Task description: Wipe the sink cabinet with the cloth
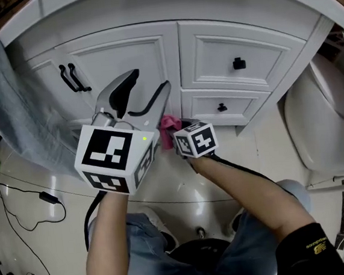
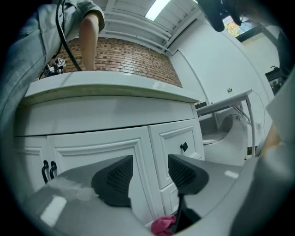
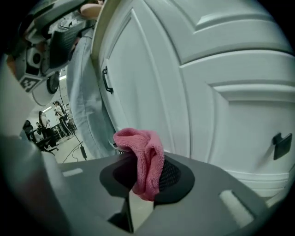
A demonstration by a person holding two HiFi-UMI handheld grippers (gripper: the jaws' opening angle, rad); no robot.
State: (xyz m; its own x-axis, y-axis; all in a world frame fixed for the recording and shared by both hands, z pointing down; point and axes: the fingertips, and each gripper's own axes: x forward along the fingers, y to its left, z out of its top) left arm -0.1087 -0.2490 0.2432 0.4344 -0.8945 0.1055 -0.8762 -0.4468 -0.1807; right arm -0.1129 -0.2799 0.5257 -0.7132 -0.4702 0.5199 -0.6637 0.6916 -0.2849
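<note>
1. Pinching a crumpled pink terry cloth point(image 3: 140, 156) in the right gripper point(image 3: 145, 173), jaws closed on its fold, loose end bunched past the tips.
2. Facing the white panelled wooden sink cabinet point(image 3: 221, 92) dead ahead of those jaws, low by the door-and-drawer seam (touching or not, hard to call).
3. Holding the left gripper point(image 2: 147, 177) empty, jaws well apart, up and left of the right one.
4. Probably calls for a short push forward with the nearer right gripper.
</note>
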